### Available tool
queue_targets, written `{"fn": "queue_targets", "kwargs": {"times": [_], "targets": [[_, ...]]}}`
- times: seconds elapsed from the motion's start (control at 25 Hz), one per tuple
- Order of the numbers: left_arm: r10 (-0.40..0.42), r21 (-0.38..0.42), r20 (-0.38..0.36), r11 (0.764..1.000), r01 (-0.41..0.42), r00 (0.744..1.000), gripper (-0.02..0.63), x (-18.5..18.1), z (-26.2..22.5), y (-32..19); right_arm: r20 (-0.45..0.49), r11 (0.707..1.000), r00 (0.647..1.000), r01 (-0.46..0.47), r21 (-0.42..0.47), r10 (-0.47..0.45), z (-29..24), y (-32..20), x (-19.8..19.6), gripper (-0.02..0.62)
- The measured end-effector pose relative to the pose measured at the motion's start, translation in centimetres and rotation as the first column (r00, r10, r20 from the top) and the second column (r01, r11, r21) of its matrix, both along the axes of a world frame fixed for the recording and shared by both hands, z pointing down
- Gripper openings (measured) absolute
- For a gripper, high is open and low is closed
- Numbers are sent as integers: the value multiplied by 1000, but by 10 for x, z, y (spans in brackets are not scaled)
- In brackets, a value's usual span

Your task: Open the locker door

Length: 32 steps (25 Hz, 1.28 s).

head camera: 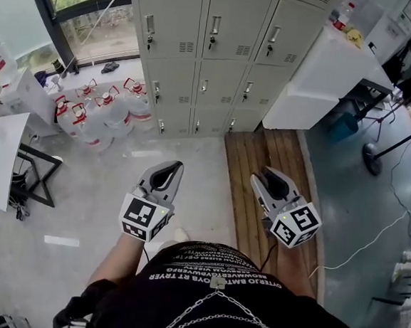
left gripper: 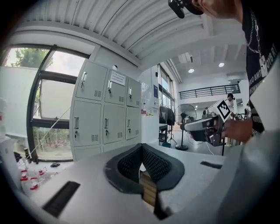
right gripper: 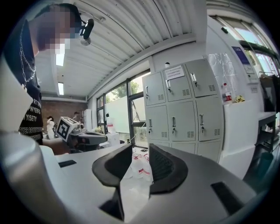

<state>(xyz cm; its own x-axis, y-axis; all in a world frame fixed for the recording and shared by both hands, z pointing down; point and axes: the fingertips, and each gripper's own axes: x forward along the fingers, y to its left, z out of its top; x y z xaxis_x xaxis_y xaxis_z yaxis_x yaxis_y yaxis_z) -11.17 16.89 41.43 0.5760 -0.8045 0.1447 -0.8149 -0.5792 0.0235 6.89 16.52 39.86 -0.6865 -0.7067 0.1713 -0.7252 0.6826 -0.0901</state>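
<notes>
Premises: pale floor point(head camera: 117, 188) with a strip of wooden decking point(head camera: 252, 164) on my right and glazing to the left.

Right gripper point(head camera: 265, 173): the jaws stand apart with a clear gap and nothing between them. Through the gap I see only distant water bottles point(right gripper: 139, 164).

Left gripper point(head camera: 174, 165): the tips are closed together and hold nothing. Both grippers are carried low in front of the person, well apart from any fixture.

Beyond them, the water bottles cluster at the left foot of the locker bank point(head camera: 214, 60). A white counter point(head camera: 321, 70) abuts its right side. The bank stands against the far wall, 3 columns wide, in grey steel. Every door in view is shut and flush, with a vertical handle point(head camera: 215, 26) near its left edge and a louvred vent.

Assessment: approach stage, with no door touched yet. The next move calls for closing the distance, then setting the open right jaws around 1 handle and pulling. I cannot tell which door is intended.
</notes>
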Motion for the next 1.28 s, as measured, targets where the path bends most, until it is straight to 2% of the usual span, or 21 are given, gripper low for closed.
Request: {"fn": "queue_targets", "kwargs": {"times": [0.2, 0.52, 0.76, 0.96, 1.28], "targets": [[37, -15, -10, 999, -37, 999, 0, -18, 8, -11, 18, 999, 1000, -19, -40, 20, 9, -12, -25, 124], [21, -42, -34, 999, -23, 999, 0, -44, 14, -23, 12, 998, 1000, -16, -56, 17, 9, -38, -47, 130], [-24, -26, -1, 999, 24, 1000, 0, -60, 10, -39, 5, 999, 1000, 1, -44, -1, 17, -60, -52, 132], [-34, -43, 37, 998, 36, 999, 0, -64, 16, -55, 10, 999, 1000, 12, -39, -12, 23, -88, -56, 132], [-58, -84, 19, 995, 59, 998, 0, -60, 28, -92, 8, 994, 999, 44, -102, -43, 49, -133, -58, 132]]}}
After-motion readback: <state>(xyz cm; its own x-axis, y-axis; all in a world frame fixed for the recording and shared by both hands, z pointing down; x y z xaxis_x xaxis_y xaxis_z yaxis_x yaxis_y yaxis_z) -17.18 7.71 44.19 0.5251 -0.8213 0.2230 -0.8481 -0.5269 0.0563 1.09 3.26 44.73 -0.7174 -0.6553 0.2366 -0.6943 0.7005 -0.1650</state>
